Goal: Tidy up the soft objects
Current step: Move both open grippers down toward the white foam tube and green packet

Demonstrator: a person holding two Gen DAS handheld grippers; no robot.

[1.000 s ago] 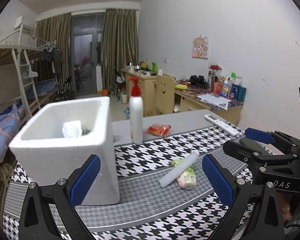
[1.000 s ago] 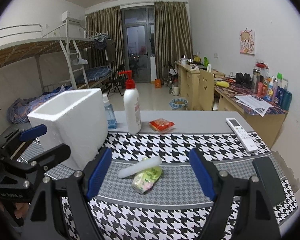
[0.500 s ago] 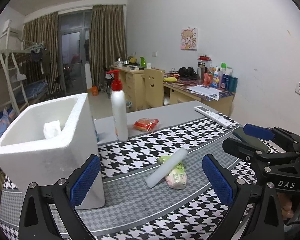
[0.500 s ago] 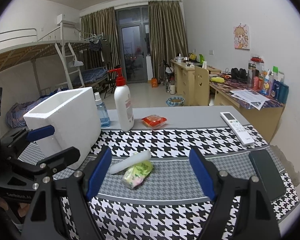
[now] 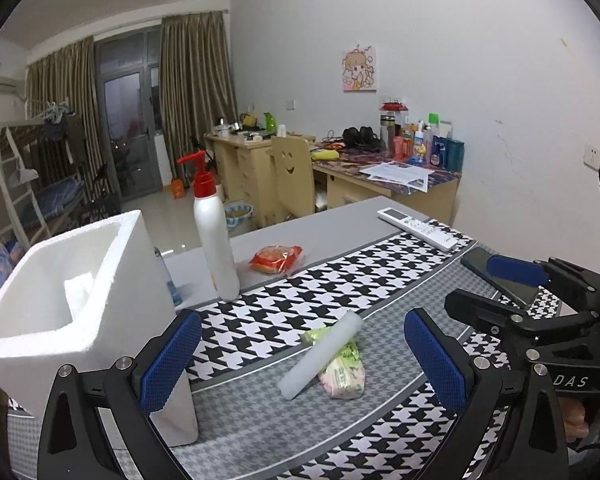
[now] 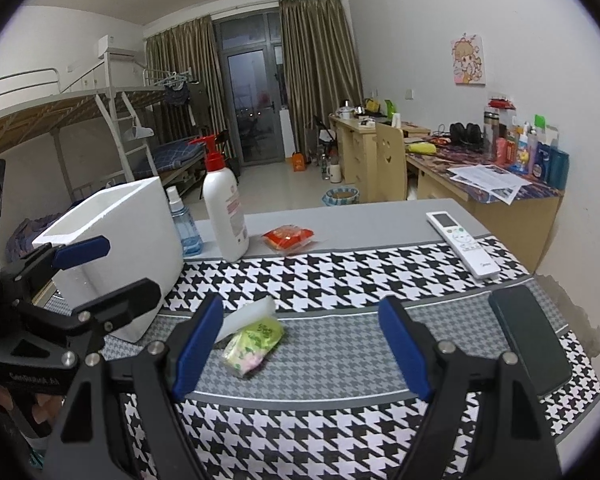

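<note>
A white foam cylinder (image 5: 320, 354) lies across a green-and-pink soft packet (image 5: 342, 368) on the houndstooth mat; both also show in the right wrist view, the cylinder (image 6: 246, 318) and the packet (image 6: 254, 340). A white foam box (image 5: 72, 304) stands at the left with a white soft item (image 5: 78, 286) inside. A red snack packet (image 5: 276, 259) lies farther back. My left gripper (image 5: 300, 356) is open and empty, just short of the cylinder. My right gripper (image 6: 300, 348) is open and empty, with the packet near its left finger.
A white pump bottle (image 5: 214, 236) with a red top and a small blue spray bottle (image 6: 182, 220) stand by the box. A white remote (image 6: 462, 244) and a black phone (image 6: 530, 344) lie at the right. A wall is at the right.
Both grippers have moved to the right and closer to the cylinder and packet. The foam box has shifted toward the left of both views. Nothing was grasped.
</note>
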